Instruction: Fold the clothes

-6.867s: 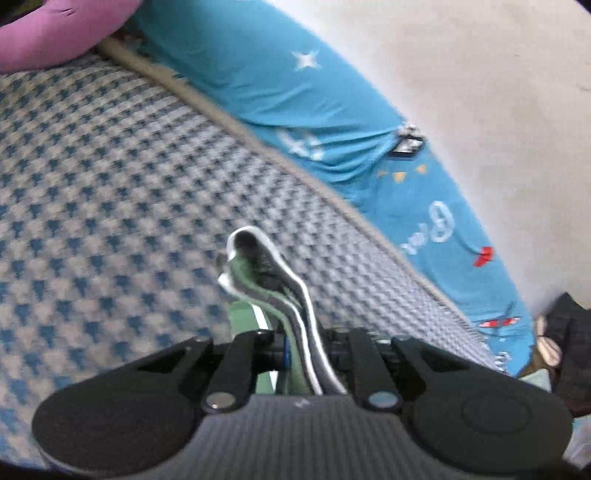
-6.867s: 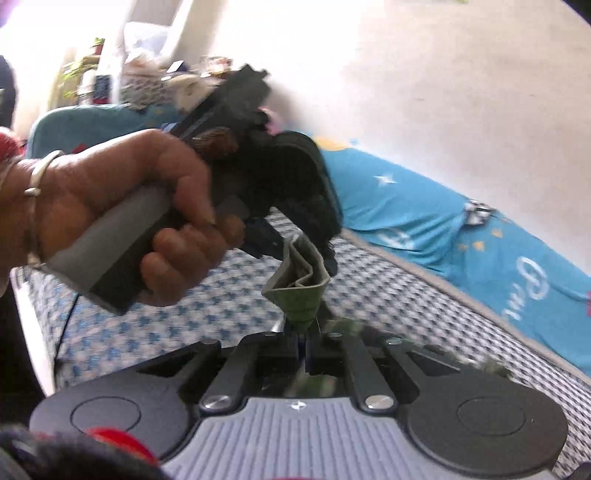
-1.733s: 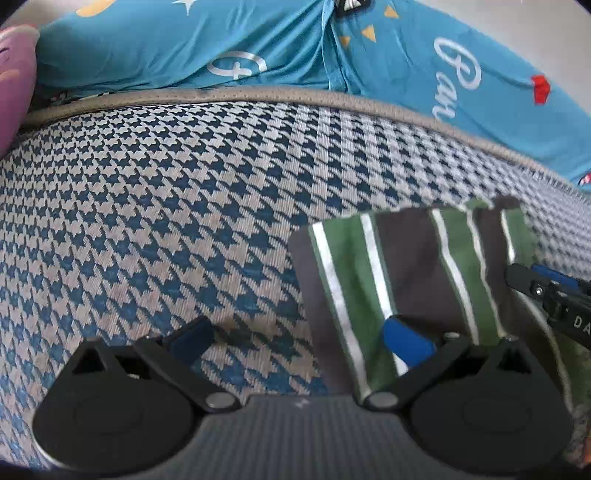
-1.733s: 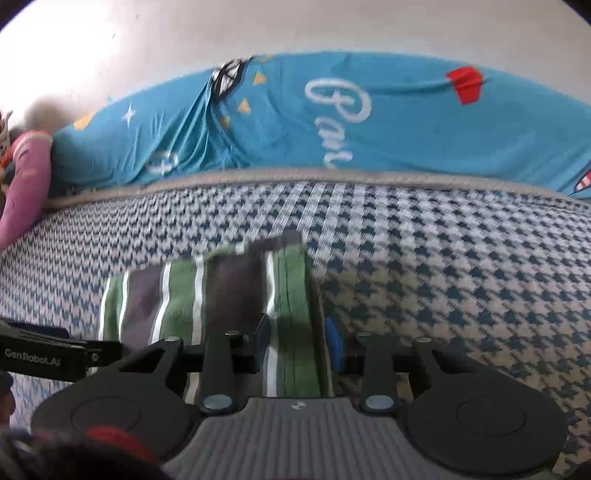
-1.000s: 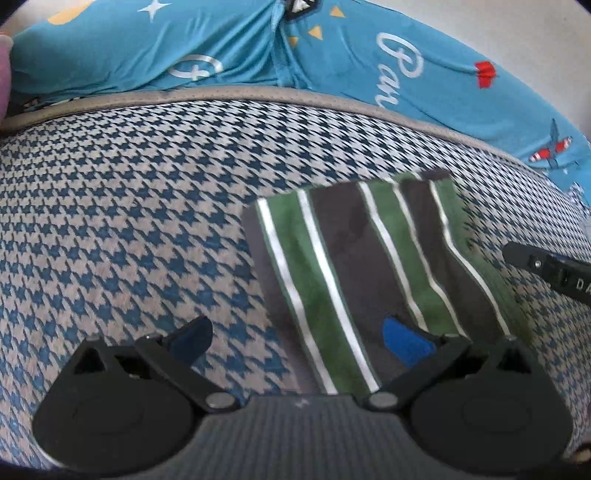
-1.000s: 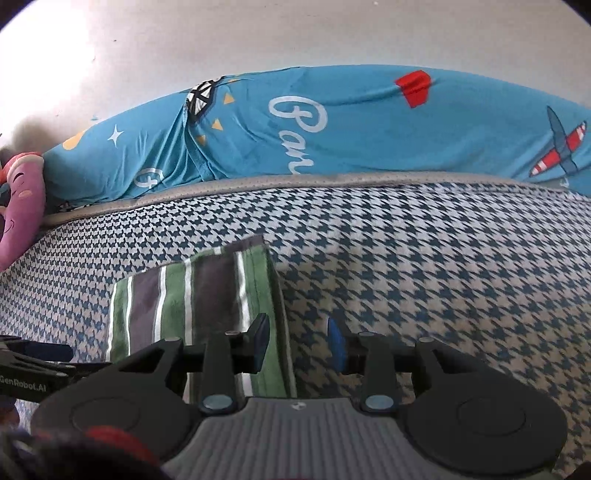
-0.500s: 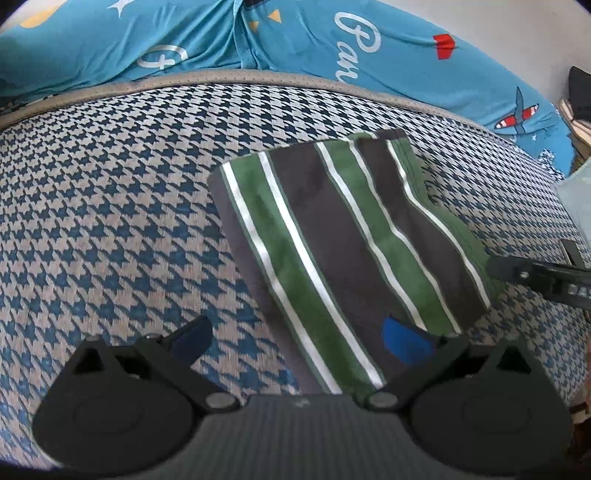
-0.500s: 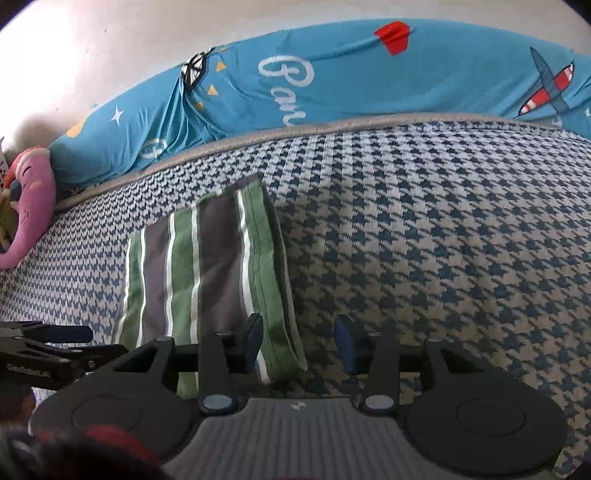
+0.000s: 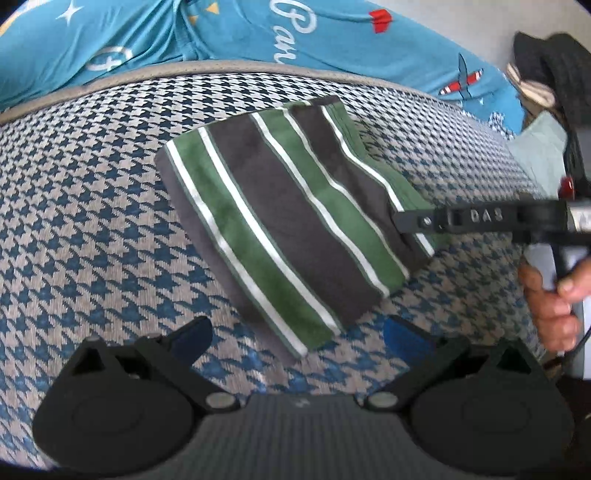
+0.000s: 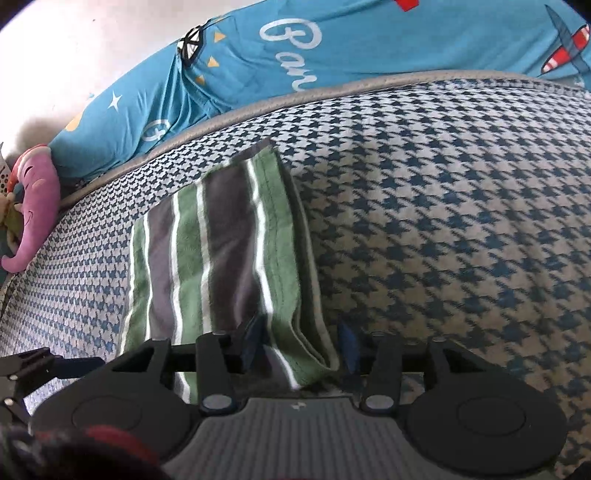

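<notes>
A folded cloth (image 9: 295, 221) with green, grey and white stripes lies flat on the houndstooth surface (image 9: 92, 221). My left gripper (image 9: 297, 338) is open just short of the cloth's near corner, touching nothing. In the right wrist view the same cloth (image 10: 221, 258) lies ahead and to the left. My right gripper (image 10: 301, 339) is open, and its fingers straddle the cloth's near right corner and folded edge. The left wrist view shows the right gripper's finger (image 9: 417, 221) lying over the cloth's right edge, with a person's hand (image 9: 550, 295) on its handle.
A blue printed sheet (image 9: 221, 33) runs along the far side behind a grey piped edge (image 10: 369, 88). A pink plush toy (image 10: 33, 206) sits at the far left. Dark clothing (image 9: 554, 62) and a pale teal item (image 9: 539, 147) lie at the far right.
The cloth, held bunched in both grippers earlier, now lies flat and released. The left gripper has drawn back off it. The right gripper has moved forward over its near right corner.
</notes>
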`<state>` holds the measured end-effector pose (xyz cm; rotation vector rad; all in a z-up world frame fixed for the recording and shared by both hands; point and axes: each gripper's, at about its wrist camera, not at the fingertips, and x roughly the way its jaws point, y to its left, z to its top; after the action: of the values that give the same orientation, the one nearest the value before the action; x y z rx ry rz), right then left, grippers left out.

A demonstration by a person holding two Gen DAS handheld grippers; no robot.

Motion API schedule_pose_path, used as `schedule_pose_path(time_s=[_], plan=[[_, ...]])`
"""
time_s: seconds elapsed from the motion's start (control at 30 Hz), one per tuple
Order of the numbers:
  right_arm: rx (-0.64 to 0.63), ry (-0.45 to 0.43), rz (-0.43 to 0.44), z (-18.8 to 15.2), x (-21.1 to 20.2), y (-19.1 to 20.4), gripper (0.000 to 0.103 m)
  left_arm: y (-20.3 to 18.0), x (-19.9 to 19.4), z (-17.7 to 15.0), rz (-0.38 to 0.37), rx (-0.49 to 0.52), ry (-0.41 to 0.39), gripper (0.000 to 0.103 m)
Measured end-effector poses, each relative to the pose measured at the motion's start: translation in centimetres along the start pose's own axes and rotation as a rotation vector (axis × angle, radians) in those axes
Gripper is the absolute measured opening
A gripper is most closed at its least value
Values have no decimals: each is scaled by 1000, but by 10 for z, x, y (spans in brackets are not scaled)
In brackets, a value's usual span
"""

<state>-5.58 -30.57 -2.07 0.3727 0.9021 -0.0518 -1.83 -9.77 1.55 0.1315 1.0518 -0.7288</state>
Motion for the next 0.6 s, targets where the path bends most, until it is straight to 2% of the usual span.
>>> schedule_pose_path(time_s=[0.07,0.1,0.2,0.27,0.33,0.4,0.5,0.6], plan=[[-2,-3,-2,0,2,2,44,-2,1,-4,6,19,-3,103],[-2,-5,-2,1,3,3,38,-4,1,-6,9,29,-4,103],[-8,-16,5,1,3,5,30,-4,3,-8,39,31,-23,102],[-5,-24,10,2,1,5,24,-1,3,-9,48,22,-32,91],[12,-37,26,3,-3,2,21,2,1,-8,52,6,-38,74],[29,-55,44,5,-9,1,19,8,-3,-6,54,-22,-43,65],[57,-74,50,7,-19,1,18,19,-10,-5,64,-69,-54,57],[83,-78,46,7,-24,1,18,27,-17,-3,97,-86,-72,57]])
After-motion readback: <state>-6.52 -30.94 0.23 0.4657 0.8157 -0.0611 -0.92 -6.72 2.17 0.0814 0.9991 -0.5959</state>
